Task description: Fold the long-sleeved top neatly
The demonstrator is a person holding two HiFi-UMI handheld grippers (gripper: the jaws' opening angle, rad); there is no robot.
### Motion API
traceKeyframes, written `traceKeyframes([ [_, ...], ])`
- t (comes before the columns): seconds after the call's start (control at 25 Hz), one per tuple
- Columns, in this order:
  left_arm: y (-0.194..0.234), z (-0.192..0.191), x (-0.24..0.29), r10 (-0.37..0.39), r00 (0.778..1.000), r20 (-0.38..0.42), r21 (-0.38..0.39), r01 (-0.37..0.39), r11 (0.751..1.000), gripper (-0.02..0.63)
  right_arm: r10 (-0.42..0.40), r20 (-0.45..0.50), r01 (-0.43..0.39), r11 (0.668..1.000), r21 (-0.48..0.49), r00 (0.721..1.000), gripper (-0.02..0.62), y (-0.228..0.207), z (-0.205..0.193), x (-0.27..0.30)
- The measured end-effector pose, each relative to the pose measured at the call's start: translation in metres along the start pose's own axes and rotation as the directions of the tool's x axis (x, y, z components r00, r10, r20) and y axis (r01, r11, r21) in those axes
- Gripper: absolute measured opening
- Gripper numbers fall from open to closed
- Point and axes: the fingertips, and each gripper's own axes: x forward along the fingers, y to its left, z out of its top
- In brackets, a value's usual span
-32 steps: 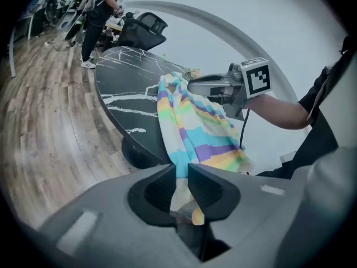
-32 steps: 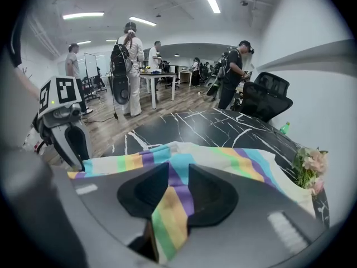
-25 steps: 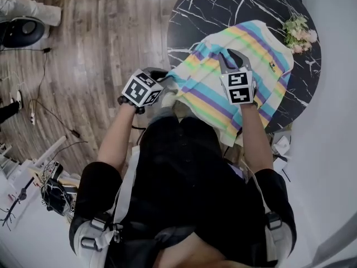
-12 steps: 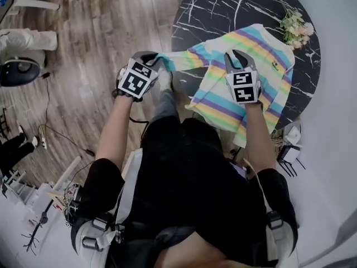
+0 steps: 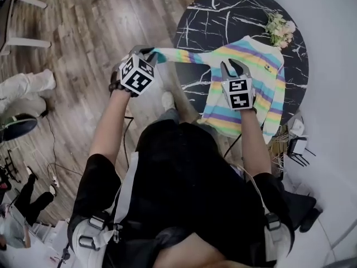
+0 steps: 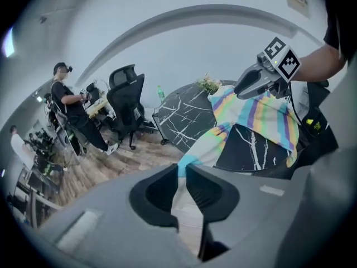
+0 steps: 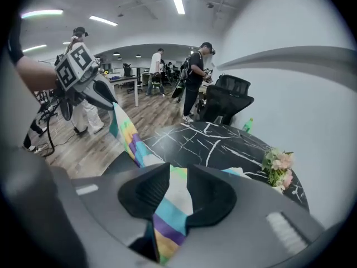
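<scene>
The pastel-striped long-sleeved top point(image 5: 257, 74) lies on the round black marble table point(image 5: 217, 15), its hem hanging over the near edge. My left gripper point(image 5: 147, 51) is shut on the cuff of one sleeve point(image 5: 178, 56), which stretches out level past the table's left edge. In the left gripper view the sleeve point(image 6: 209, 144) runs from between the jaws to the top's body point(image 6: 262, 113). My right gripper point(image 5: 234, 66) is shut on the striped cloth point(image 7: 177, 197) near where that sleeve joins the body.
A small bunch of flowers point(image 5: 277, 27) lies at the table's far right edge. Wooden floor point(image 5: 72, 49) spreads to the left. Black office chairs point(image 7: 226, 102) stand behind the table, and several people point(image 7: 195, 77) stand farther back in the room.
My left gripper has swung left and up, away from the table, drawing the sleeve out straight. My right gripper has shifted a little with the top's body.
</scene>
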Motion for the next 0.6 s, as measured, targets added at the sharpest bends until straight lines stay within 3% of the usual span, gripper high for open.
traceKeyframes([
  [0.16,0.029,0.029,-0.001,0.042,0.999,0.032,0.106,-0.045,0.993,0.054,-0.01,0.011,0.01,1.0,0.013,1.0,0.106,-0.001,0.016,-0.001],
  [0.28,0.042,0.049,0.0,0.059,0.997,0.053,0.167,-0.067,0.984,0.055,0.038,0.023,-0.037,0.999,-0.008,0.999,0.107,0.01,0.025,0.003],
  [0.4,0.049,0.071,0.0,0.05,0.995,0.082,0.188,-0.065,0.98,0.055,0.104,0.015,-0.102,0.991,-0.089,0.994,0.151,0.033,0.032,0.016],
  [0.6,0.056,0.092,-0.005,0.048,0.992,0.116,0.263,-0.077,0.962,0.055,0.136,-0.004,-0.133,0.966,-0.222,0.991,0.164,0.061,0.051,0.053],
])
